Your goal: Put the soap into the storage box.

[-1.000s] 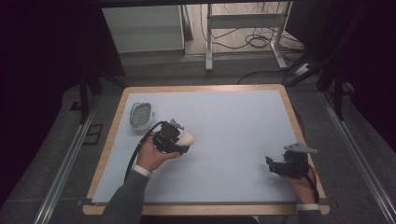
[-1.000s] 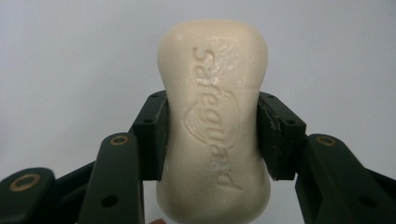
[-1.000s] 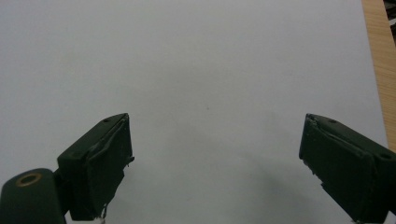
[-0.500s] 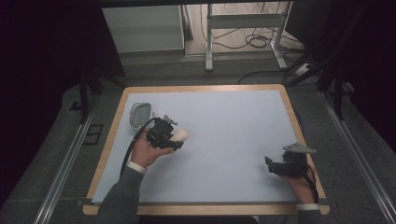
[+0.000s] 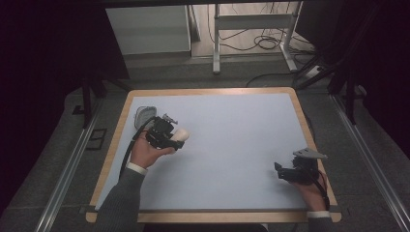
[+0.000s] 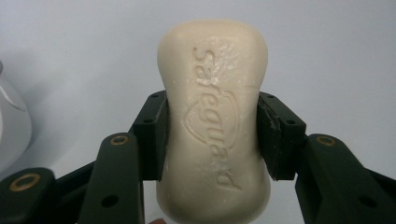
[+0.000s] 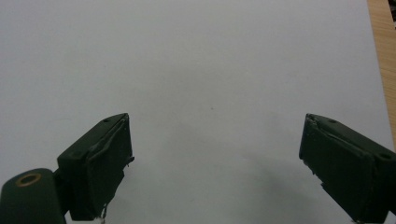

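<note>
A cream bar of soap point(image 6: 214, 126) stamped with a brand name is clamped between the two black jaws of my left gripper point(image 6: 211, 135), which is shut on its sides. In the high view the left gripper point(image 5: 170, 135) holds the soap bar point(image 5: 181, 135) above the left part of the pale blue mat point(image 5: 227, 145), just right of a clear soap dish point(image 5: 143, 115). A curved edge of the dish point(image 6: 11, 126) shows at the left of the left gripper view. My right gripper point(image 7: 215, 163) stands open over bare mat; in the high view the right gripper point(image 5: 285, 171) sits near the front right corner.
The mat lies on a table with a wooden border point(image 5: 111, 145); the same border point(image 7: 380, 56) appears at the right gripper view's right edge. Beyond the table's far side are a white cabinet point(image 5: 150, 29), a metal frame's legs point(image 5: 217, 43) and cables on the floor.
My left gripper has carried the soap bar back and a little leftward, closer to the soap dish. The right gripper has stayed put.
</note>
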A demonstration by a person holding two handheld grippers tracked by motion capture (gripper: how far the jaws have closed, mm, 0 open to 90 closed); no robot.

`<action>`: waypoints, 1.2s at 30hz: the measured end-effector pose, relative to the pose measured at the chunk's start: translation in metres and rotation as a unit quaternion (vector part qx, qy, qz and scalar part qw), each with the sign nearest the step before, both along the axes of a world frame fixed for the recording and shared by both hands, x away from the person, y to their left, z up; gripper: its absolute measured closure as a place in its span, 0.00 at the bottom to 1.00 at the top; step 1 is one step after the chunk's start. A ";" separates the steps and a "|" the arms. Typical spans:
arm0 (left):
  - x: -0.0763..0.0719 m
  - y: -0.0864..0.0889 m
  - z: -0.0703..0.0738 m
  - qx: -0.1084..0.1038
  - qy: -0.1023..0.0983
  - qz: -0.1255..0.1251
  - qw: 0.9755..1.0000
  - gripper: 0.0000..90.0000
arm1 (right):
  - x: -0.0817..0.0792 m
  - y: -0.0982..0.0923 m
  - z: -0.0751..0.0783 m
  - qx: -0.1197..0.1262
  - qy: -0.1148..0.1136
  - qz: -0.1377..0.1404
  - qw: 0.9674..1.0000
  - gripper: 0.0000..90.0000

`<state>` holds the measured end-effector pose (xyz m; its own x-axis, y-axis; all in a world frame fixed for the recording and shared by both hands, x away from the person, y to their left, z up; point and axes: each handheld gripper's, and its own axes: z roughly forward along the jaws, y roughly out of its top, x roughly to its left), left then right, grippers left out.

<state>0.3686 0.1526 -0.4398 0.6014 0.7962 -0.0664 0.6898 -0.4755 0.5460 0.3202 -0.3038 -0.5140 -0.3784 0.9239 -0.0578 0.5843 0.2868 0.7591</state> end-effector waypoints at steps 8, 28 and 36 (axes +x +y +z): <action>0.006 0.006 0.004 0.007 -0.001 0.004 1.000 0.55 | 0.000 0.000 0.000 -0.002 0.000 -0.002 1.000 0.10; 0.025 0.026 0.013 0.012 -0.006 0.033 0.999 0.55 | 0.001 -0.001 -0.002 -0.004 0.003 -0.004 1.000 0.10; 0.035 0.039 0.014 0.014 -0.004 0.052 0.999 0.55 | 0.001 0.000 -0.002 -0.005 0.003 -0.004 1.000 0.10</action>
